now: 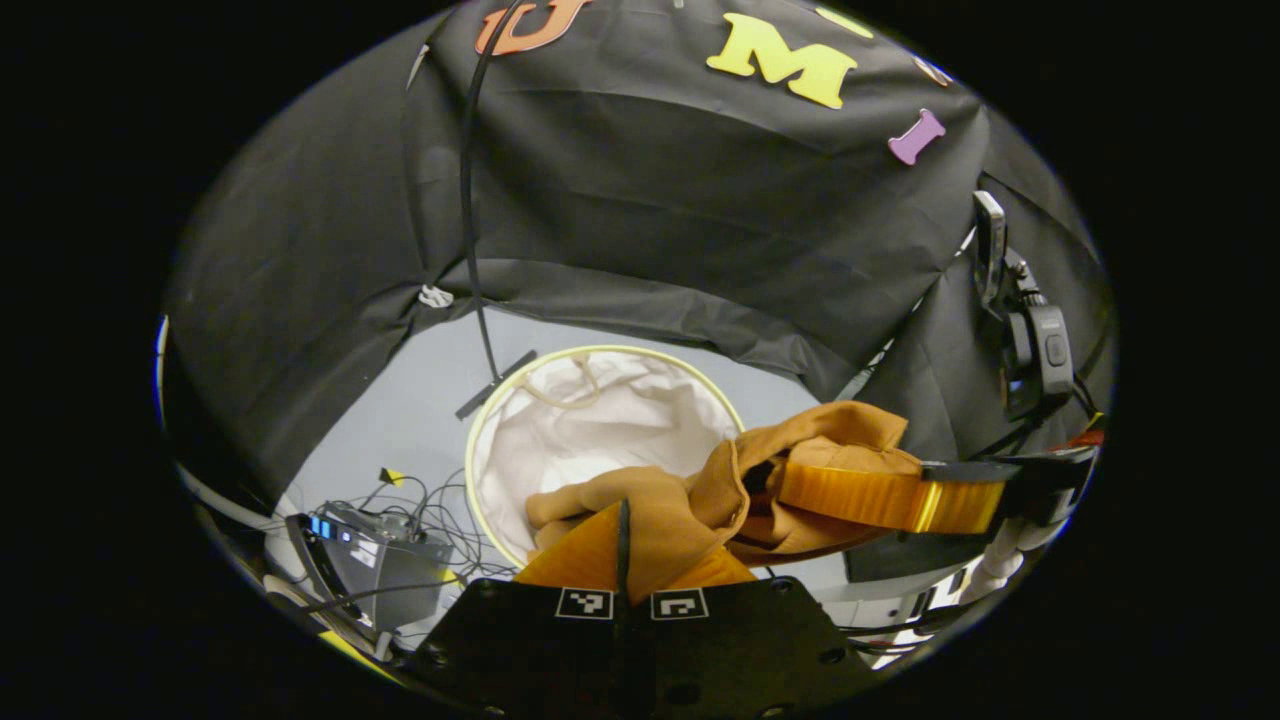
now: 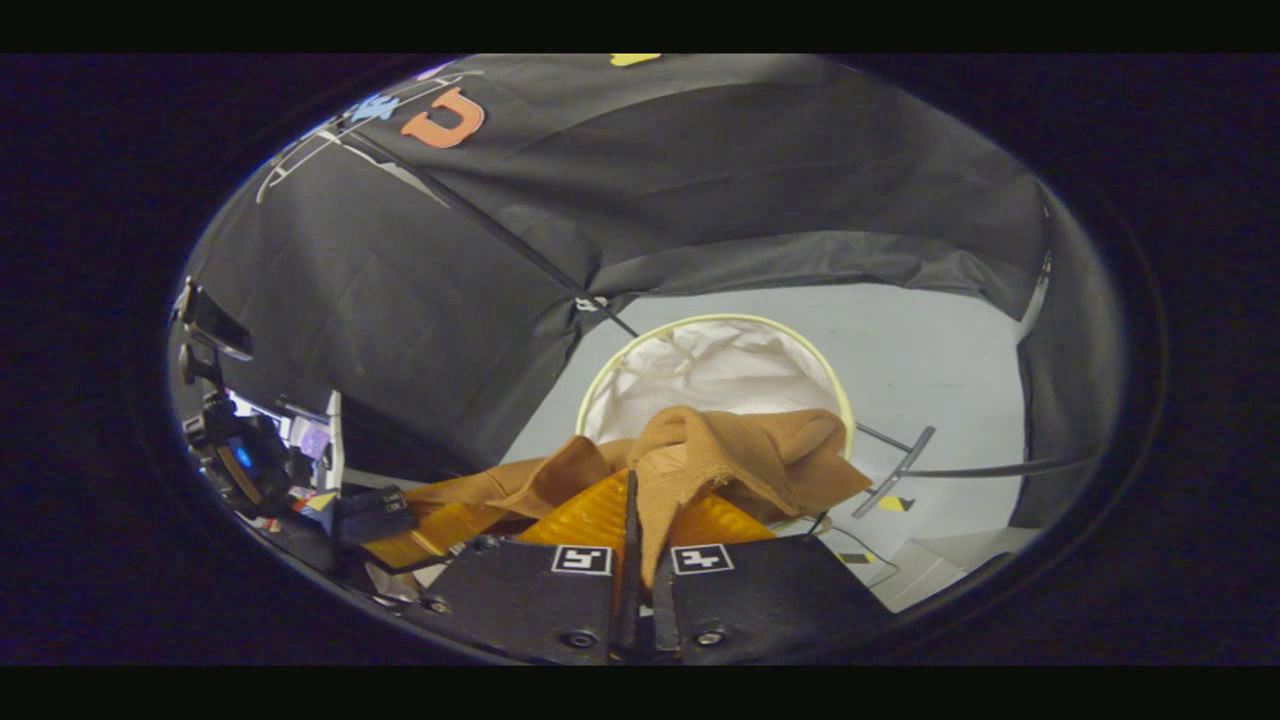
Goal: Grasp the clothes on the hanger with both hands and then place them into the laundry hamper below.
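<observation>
A brown garment point(image 1: 650, 490) hangs bunched between my two grippers, just above the near rim of a round white laundry hamper point(image 1: 600, 420) with a pale yellow rim. My left gripper point(image 1: 620, 515) is shut on one end of the cloth. My right gripper point(image 1: 860, 495), with orange fingers, pinches the other end at the right. In the right gripper view, my right gripper point(image 2: 632, 490) is shut on the garment point(image 2: 760, 440), which drapes over the hamper point(image 2: 720, 370). The left gripper point(image 2: 430, 530) holds the cloth at the lower left.
A thin black stand pole point(image 1: 468, 200) rises left of the hamper, its foot point(image 1: 497, 383) on the grey floor. An electronics box point(image 1: 370, 560) with tangled cables sits at the lower left. A camera rig point(image 1: 1030, 330) hangs at the right.
</observation>
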Tool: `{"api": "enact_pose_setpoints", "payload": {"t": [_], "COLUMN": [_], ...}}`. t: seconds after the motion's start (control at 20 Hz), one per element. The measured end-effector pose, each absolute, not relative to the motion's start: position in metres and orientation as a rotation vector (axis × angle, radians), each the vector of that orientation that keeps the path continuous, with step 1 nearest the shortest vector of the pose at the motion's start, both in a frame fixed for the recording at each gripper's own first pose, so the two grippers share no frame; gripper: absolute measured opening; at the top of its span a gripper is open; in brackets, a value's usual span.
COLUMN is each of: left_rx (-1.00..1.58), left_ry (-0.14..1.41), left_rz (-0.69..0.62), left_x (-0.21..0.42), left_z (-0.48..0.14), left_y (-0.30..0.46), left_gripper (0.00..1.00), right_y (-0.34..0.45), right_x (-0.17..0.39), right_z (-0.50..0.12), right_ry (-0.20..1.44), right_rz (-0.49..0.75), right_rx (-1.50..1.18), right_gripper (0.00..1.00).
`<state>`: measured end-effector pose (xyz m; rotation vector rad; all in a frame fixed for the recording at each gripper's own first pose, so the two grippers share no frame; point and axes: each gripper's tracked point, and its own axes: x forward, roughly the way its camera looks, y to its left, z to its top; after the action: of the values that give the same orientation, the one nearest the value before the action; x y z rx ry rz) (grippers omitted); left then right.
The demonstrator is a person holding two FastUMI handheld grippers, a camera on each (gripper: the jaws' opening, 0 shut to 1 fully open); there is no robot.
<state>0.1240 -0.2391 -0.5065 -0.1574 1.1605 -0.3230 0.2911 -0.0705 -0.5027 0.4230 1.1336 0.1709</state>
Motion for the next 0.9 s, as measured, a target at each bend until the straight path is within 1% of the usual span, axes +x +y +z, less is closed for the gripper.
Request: {"api": "enact_pose_setpoints", "payload": {"t": [0.05,0.1,0.15,0.2,0.3,0.35,0.4,0.45,0.5,0.55,0.6,0.65,0.7,0.75,0.9], "left_rx": [-0.159,-0.167,-0.17,-0.169,-0.161,-0.153,-0.157,-0.16,-0.164,-0.158,-0.157,-0.149,-0.141,-0.137,-0.124], "left_ry": [1.164,1.168,1.168,1.171,1.165,1.162,1.158,1.159,1.159,1.162,1.167,1.175,1.18,1.185,1.196], "left_rz": [-0.313,-0.305,-0.295,-0.29,-0.297,-0.301,-0.309,-0.31,-0.313,-0.303,-0.3,-0.289,-0.283,-0.279,-0.272], "left_x": [0.125,0.125,0.125,0.125,0.127,0.128,0.129,0.128,0.129,0.128,0.128,0.126,0.123,0.122,0.116], "left_z": [-0.509,-0.51,-0.509,-0.506,-0.503,-0.506,-0.505,-0.507,-0.507,-0.508,-0.508,-0.509,-0.511,-0.511,-0.514], "left_y": [-0.239,-0.238,-0.237,-0.236,-0.238,-0.236,-0.237,-0.237,-0.238,-0.236,-0.235,-0.232,-0.23,-0.229,-0.223], "left_gripper": [0.0,0.06,0.06,0.0,0.02,0.0,0.06,0.25,0.44,0.63,0.81,1.0,1.0,0.95,0.95], "right_y": [-0.071,-0.072,-0.074,-0.074,-0.075,-0.073,-0.074,-0.076,-0.08,-0.083,-0.083,-0.082,-0.081,-0.082,-0.082], "right_x": [0.294,0.299,0.298,0.298,0.298,0.298,0.296,0.299,0.299,0.301,0.302,0.303,0.302,0.302,0.297], "right_z": [-0.501,-0.499,-0.499,-0.498,-0.497,-0.495,-0.495,-0.491,-0.489,-0.487,-0.485,-0.486,-0.488,-0.49,-0.494], "right_ry": [1.128,1.122,1.117,1.118,1.12,1.118,1.114,1.104,1.099,1.097,1.096,1.093,1.093,1.095,1.117], "right_rz": [0.165,0.157,0.152,0.152,0.155,0.158,0.16,0.164,0.163,0.162,0.16,0.154,0.151,0.144,0.134], "right_rx": [0.418,0.408,0.401,0.389,0.356,0.34,0.326,0.316,0.3,0.289,0.282,0.279,0.275,0.269,0.285], "right_gripper": [0.09,0.1,0.1,0.1,0.13,0.2,0.24,0.32,0.34,0.46,0.52,0.65,0.67,0.76,0.77]}}
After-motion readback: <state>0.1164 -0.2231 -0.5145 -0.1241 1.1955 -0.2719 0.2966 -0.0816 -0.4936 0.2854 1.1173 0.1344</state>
